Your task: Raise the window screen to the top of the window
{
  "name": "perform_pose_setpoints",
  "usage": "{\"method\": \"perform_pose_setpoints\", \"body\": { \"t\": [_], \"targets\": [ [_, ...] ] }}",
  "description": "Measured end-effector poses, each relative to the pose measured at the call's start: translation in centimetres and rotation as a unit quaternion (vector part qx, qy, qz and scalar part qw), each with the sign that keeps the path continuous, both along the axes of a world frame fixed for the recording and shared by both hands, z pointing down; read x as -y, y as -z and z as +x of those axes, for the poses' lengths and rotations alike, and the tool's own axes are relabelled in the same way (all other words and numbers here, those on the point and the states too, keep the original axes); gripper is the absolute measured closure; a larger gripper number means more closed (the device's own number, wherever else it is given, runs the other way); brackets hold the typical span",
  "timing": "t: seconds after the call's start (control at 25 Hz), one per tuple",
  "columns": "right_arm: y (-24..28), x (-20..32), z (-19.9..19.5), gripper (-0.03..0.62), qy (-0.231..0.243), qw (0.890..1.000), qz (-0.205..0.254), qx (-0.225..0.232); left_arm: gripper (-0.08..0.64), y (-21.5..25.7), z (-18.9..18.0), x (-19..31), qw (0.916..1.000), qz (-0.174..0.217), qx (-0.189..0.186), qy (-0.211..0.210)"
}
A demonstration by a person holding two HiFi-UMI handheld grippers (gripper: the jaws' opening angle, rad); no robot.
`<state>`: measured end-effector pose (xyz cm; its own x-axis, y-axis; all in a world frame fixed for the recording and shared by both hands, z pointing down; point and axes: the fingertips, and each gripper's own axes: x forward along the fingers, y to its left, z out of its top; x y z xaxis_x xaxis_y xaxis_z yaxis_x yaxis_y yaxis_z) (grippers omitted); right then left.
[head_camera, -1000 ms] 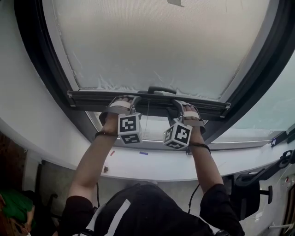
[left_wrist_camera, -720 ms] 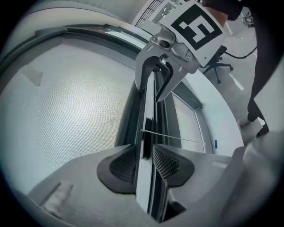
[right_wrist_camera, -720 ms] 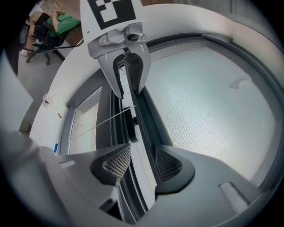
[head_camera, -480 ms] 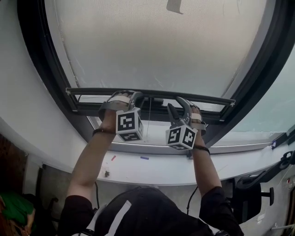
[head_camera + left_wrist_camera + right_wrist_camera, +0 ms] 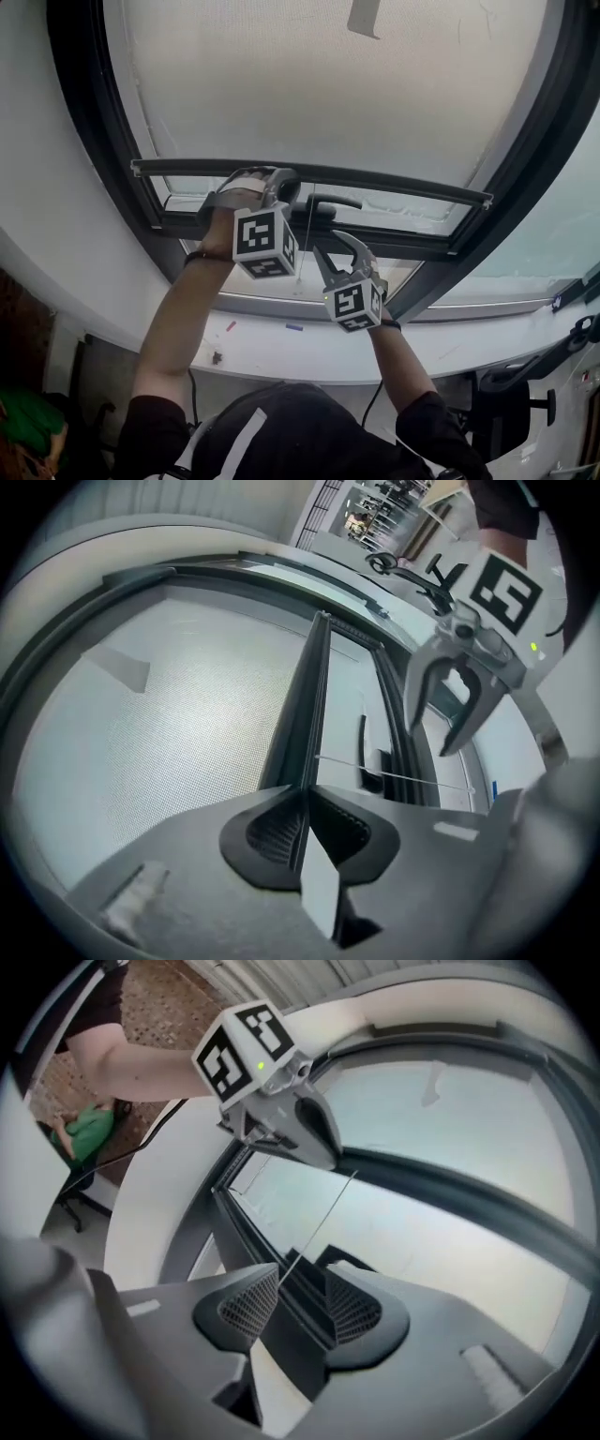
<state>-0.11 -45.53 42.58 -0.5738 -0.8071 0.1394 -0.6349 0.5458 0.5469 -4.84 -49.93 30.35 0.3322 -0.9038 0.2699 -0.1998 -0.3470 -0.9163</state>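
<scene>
The grey mesh screen (image 5: 309,84) ends in a dark bottom bar (image 5: 394,183) that crosses the window. My left gripper (image 5: 281,185) is shut on this bar near its middle; its jaws have just been closing, and the bar's thin edge (image 5: 309,705) runs away from between the pads of the left gripper (image 5: 307,810). My right gripper (image 5: 330,246) hangs below the bar, off it, jaws apart. Its jaws have just closed a little; in the right gripper (image 5: 295,1302) gap only the dark sash frame (image 5: 234,1232) shows beyond. A thin pull cord (image 5: 302,244) hangs between the two grippers.
A black window handle (image 5: 330,201) sits on the sash just under the bar. The white sill (image 5: 281,333) lies below. A piece of tape (image 5: 364,17) is stuck on the mesh. An office chair (image 5: 506,394) stands at the lower right.
The bottom bar has risen with the left gripper on it, uncovering glass and the handle. The right gripper has come off the bar, rolled and dropped below it.
</scene>
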Motion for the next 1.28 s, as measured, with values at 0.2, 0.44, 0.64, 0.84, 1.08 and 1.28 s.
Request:
{"method": "perform_pose_setpoints", "body": {
  "t": [0.2, 0.44, 0.64, 0.84, 1.08, 1.28],
  "targets": [
    [-1.5, 1.8, -3.1, 0.425, 0.025, 0.993, -0.081, 0.087, 0.529, 2.3, -0.1, -0.1, 0.9999, 0.007, -0.014, -0.005],
    [-1.7, 5.1, -3.8, 0.458, 0.001, 0.964, -0.175, 0.199, 0.528, 3.2, -0.1, 0.0, 0.9995, 0.011, -0.024, -0.016],
    [-2.4, 4.1, -3.3, 0.576, 0.002, 0.963, -0.175, 0.204, 0.526, 4.3, 0.1, 0.0, 0.9989, 0.02, -0.035, -0.026],
    [-4.6, 2.5, -3.3, 0.586, 0.009, 0.959, -0.192, 0.209, 0.524, 7.6, -0.1, 0.1, 0.9971, 0.056, -0.042, -0.029],
    [-6.6, 0.8, -3.4, 0.587, 0.023, 0.963, -0.194, 0.187, 0.522, 11.3, -0.3, 0.1, 0.9922, 0.1, -0.062, -0.043],
    [-8.5, 0.1, -2.4, 0.588, 0.021, 0.962, -0.2, 0.184, 0.518, 12.3, -0.5, 0.1, 0.9887, 0.122, -0.073, -0.047]
  ]
}}
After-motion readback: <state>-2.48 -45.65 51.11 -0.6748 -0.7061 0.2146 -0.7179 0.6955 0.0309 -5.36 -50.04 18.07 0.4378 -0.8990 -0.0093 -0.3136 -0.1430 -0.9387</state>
